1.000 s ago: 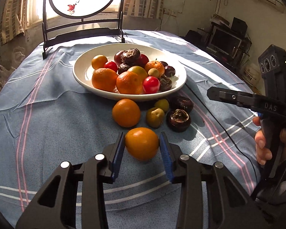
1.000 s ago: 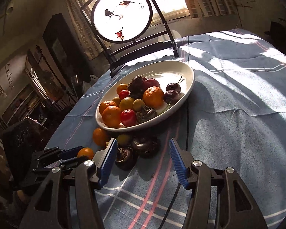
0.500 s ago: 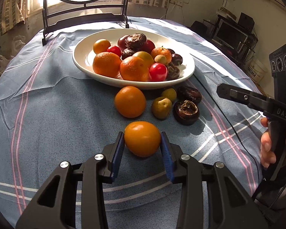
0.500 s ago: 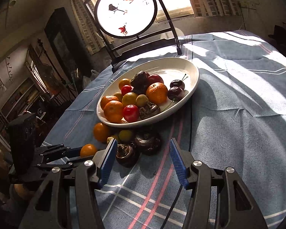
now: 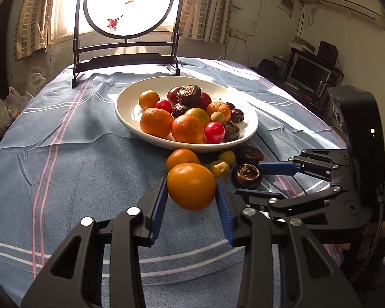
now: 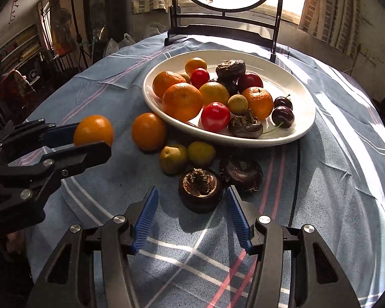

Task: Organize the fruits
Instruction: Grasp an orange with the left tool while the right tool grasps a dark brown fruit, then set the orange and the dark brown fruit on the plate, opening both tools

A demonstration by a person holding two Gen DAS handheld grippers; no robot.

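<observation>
My left gripper (image 5: 191,192) is shut on an orange (image 5: 191,186) and holds it above the blue cloth, short of the white bowl (image 5: 131,118). It also shows in the right wrist view (image 6: 93,131). The bowl (image 6: 304,118) holds oranges, red tomatoes, cherries and dark water chestnuts. My right gripper (image 6: 191,206) is open with a dark water chestnut (image 6: 201,190) just ahead between its fingertips. A second chestnut (image 6: 241,174), two small green-yellow fruits (image 6: 173,159) and another orange (image 6: 148,131) lie on the cloth in front of the bowl.
A black-framed round screen (image 5: 127,7) stands behind the bowl at the table's far edge. A black cable (image 6: 295,179) runs across the cloth right of the fruits. The right gripper's body (image 5: 320,195) sits close to my left gripper.
My left gripper has closed on the orange and lifted it off the cloth. My right gripper has moved in to the near water chestnut, close beside the left one.
</observation>
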